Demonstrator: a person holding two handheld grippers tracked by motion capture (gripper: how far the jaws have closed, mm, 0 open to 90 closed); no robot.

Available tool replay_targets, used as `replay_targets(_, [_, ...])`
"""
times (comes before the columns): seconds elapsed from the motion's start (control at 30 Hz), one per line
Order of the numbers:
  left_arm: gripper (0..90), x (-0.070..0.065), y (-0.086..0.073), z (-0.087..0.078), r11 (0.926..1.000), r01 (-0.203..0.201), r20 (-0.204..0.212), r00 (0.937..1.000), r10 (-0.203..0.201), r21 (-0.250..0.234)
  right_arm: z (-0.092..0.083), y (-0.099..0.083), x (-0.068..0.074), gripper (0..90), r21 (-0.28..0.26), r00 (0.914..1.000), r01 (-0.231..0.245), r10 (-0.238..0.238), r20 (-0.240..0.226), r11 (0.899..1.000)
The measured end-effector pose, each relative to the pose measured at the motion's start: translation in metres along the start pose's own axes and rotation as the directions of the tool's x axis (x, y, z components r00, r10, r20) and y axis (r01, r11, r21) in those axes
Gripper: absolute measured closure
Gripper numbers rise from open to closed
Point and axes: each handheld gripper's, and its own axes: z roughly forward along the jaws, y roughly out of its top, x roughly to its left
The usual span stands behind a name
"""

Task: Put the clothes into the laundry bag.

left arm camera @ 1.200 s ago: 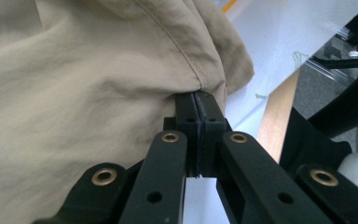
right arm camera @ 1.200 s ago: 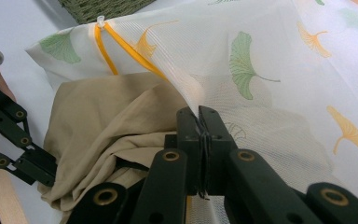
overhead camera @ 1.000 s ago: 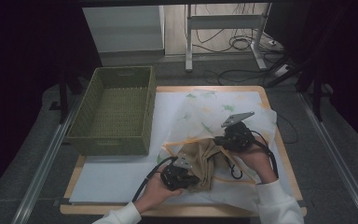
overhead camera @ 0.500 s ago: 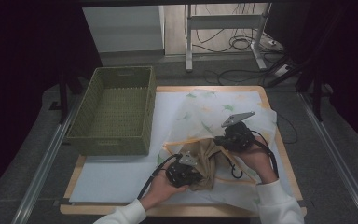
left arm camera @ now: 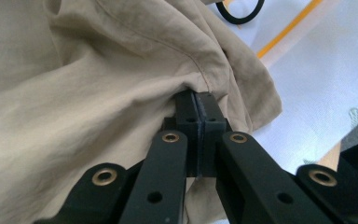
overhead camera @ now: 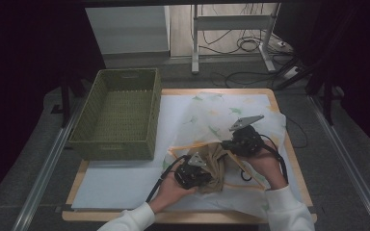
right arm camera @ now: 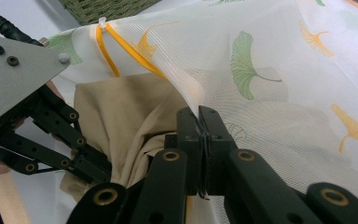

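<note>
Left gripper (overhead camera: pixel 192 174): jaws pressed together on a fold of the beige garment (left arm camera: pixel 98 107), as seen in the left gripper view; held at the near middle of the table.
Right gripper (overhead camera: pixel 243 140): jaws clamped on the edge of the mesh laundry bag (right arm camera: pixel 270 84), as seen in the right gripper view; placed right of and slightly farther than the left gripper.
Beige garment (overhead camera: pixel 219 168): bunched between the two grippers, lying on the bag's near part at its yellow-trimmed opening (overhead camera: pixel 197 146).
Mesh laundry bag (overhead camera: pixel 212 113): white net with green and yellow leaf print, spread from the table's middle toward the far right.
Deciding relation: the bag's opening is judged to lie just right of and beyond the garment; the bag's long axis runs from the near middle to the far right, so the garment would be pushed that way while the right gripper lifts the edge.
Nearer hand: the left, already on the garment.
Basket (overhead camera: pixel 120 113): green woven, empty, far left, well apart from both grippers.
Hard to make out: how much of the garment is already inside the net; the garment's type; the zip's position.
</note>
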Motion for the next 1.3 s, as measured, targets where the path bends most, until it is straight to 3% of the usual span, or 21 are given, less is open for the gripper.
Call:
replay_targets(0.37, [90.0, 0.005, 0.004, 0.007, 0.9999, 0.01, -0.012, 0.9999, -0.01, -0.005, 0.001, 0.0, 0.0, 86.9, 0.002, 1.0, 0.004, -0.004, -0.001, 1.0])
replay_targets(0.6, [90.0, 0.006, 0.008, 0.01, 0.9998, -0.018, -0.046, 0.9988, 0.017, -0.008, 0.001, 0.0, 0.0, 86.9, 0.0, 1.0, 0.0, 0.0, -0.001, 1.0])
replay_targets(0.97, [90.0, 0.008, 0.011, 0.014, 0.9997, -0.005, -0.057, 0.9984, 0.003, -0.024, 0.001, 0.0, 0.0, 86.9, 0.003, 1.0, 0.003, -0.003, -0.002, 1.0])
replay_targets(1.3, [90.0, 0.009, 0.019, 0.021, 0.9987, -0.039, -0.102, 0.9941, 0.036, -0.033, 0.001, -0.002, -0.002, 87.0, 0.0, 0.9999, -0.005, 0.005, -0.01, 1.0])
